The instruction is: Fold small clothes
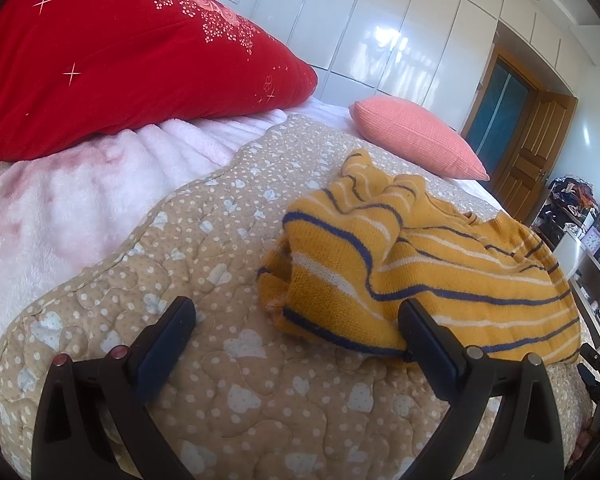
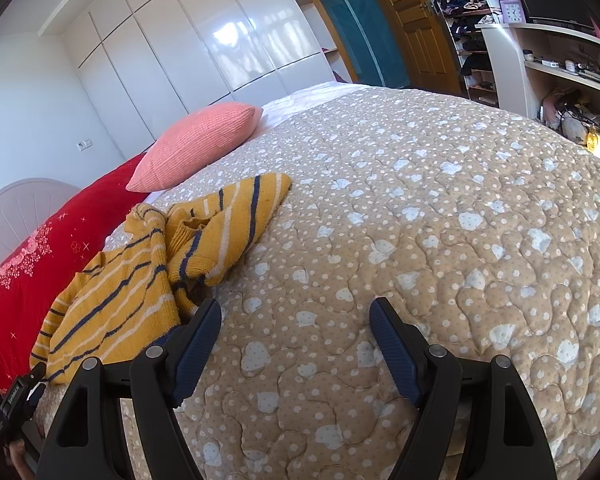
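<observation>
Jaws wide on both sides, holding nothing. Left gripper hovering over the quilt, right-hand finger just at the hem of the striped sweater. Right gripper parked over bare quilt, sweater lying crumpled just beyond its left finger, near the bed's pillow end. Best played, probably: pinch one hem corner each, lift, pull flat before any fold; grabbing bunched layers risks a lumpy result. Count: one sweater, one red pillow, one pink cushion, two grippers.
</observation>
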